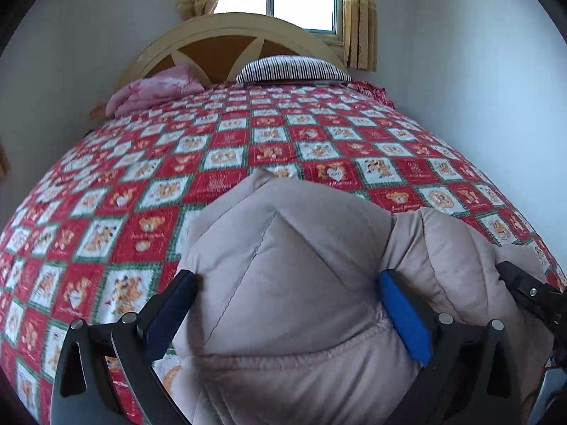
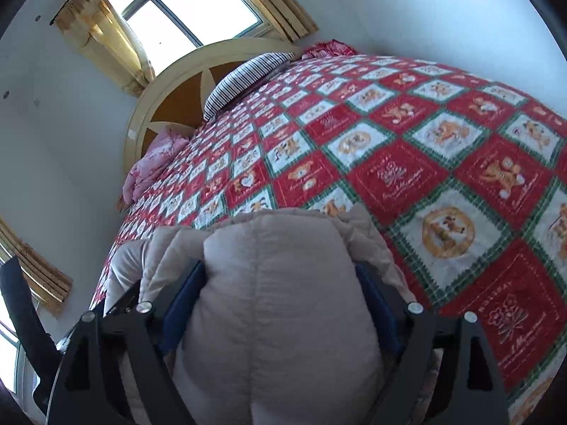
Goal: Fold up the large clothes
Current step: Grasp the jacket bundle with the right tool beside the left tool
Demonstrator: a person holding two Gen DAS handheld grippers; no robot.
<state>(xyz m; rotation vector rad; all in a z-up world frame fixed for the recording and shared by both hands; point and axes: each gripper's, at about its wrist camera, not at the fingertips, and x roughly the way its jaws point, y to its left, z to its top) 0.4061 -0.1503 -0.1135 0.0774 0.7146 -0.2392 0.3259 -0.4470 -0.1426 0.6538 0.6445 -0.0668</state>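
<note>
jacket (image 1: pixel 290 283): one puffy beige quilted thing, bunched up thick at the near edge of the bed (image 1: pixel 248 148) | left claw (image 1: pixel 287 304): I've got it spread wide, padding bulging between, can't tell if it's pinching | right claw (image 2: pixel 280 304): clamped on another fat wad of it | count: 1 jacket, 2 claws, 1 striped pillow (image 1: pixel 294 69)

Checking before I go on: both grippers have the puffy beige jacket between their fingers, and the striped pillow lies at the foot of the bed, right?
Not quite. The striped pillow lies at the head of the bed, against the arched headboard, as the left wrist view shows. The rest holds: the left gripper and the right gripper each have the puffy beige jacket between their fingers.
</note>
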